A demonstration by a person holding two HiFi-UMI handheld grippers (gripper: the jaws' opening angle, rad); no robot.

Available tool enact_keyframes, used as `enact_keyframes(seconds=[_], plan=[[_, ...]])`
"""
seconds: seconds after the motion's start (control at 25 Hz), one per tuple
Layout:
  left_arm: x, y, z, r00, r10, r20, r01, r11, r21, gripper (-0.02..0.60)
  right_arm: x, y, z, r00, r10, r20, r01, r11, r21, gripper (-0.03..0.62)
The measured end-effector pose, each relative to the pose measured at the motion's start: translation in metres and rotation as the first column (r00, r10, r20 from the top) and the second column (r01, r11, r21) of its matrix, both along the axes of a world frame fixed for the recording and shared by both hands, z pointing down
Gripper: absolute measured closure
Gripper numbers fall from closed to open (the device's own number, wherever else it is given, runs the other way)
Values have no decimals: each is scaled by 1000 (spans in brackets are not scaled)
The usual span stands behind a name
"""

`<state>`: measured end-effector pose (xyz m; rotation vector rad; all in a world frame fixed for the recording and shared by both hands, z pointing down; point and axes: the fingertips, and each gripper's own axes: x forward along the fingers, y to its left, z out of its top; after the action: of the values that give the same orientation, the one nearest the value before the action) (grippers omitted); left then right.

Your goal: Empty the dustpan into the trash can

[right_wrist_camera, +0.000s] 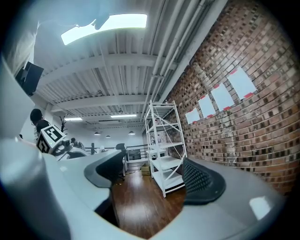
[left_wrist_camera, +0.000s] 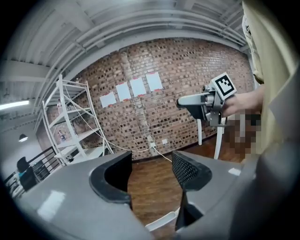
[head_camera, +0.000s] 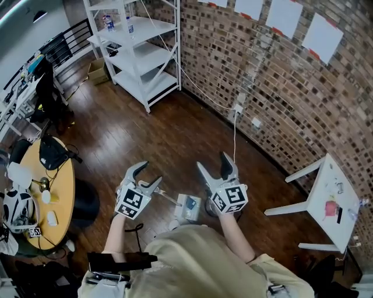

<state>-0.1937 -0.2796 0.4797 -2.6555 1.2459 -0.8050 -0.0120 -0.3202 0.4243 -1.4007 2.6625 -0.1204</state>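
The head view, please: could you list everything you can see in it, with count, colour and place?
shelving unit: one, white, against the brick wall, top centre
bottles: two, pale, top shelf
cardboard box: one, brown, on the wooden floor left of the shelving
paper sheets: four, white, on the brick wall, top right
cable: one, white, hanging down the wall
round table: one, tan, left edge, cluttered
small table: one, white, right edge
pale object with a rod handle: one, on the floor between the grippers, possibly the dustpan
left gripper: one, grey, open, empty
right gripper: one, grey, open, empty
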Motion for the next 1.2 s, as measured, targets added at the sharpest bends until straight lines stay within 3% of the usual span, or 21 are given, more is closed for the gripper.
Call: enact_keyframes(seconds=[0.16, 0.4, 0.48, 0.52, 0.76, 0.84, 1.2], plan=[[-8, 6, 33, 996, 58, 72, -52, 995, -82, 322, -13, -1, 3, 1000, -27, -11, 27, 1000, -8, 206], [-30, 8, 73, 986, 82, 147, -53, 980, -189, 329, -18, -3, 11, 999, -41, -21, 41, 999, -29, 214], [-37, 11, 87, 984, 77, 159, -39, 972, -234, 408, -14, 0, 15, 999, -34, -14, 34, 999, -39, 229], [-40, 12, 94, 984, 76, 162, -33, 967, -252, 416, -12, 1, 16, 1000, -29, -8, 29, 999, -42, 238], [-59, 15, 129, 968, 118, 222, -42, 947, -318, 414, -20, 0, 17, 1000, -28, -12, 28, 999, -41, 241], [-65, 17, 142, 959, 127, 252, -34, 938, -344, 365, -24, 3, 20, 999, -40, -12, 40, 998, -44, 241], [-77, 33, 195, 943, 175, 284, -35, 898, -438, 333, -32, 18, 24, 998, -47, -29, 45, 997, -62, 241]])
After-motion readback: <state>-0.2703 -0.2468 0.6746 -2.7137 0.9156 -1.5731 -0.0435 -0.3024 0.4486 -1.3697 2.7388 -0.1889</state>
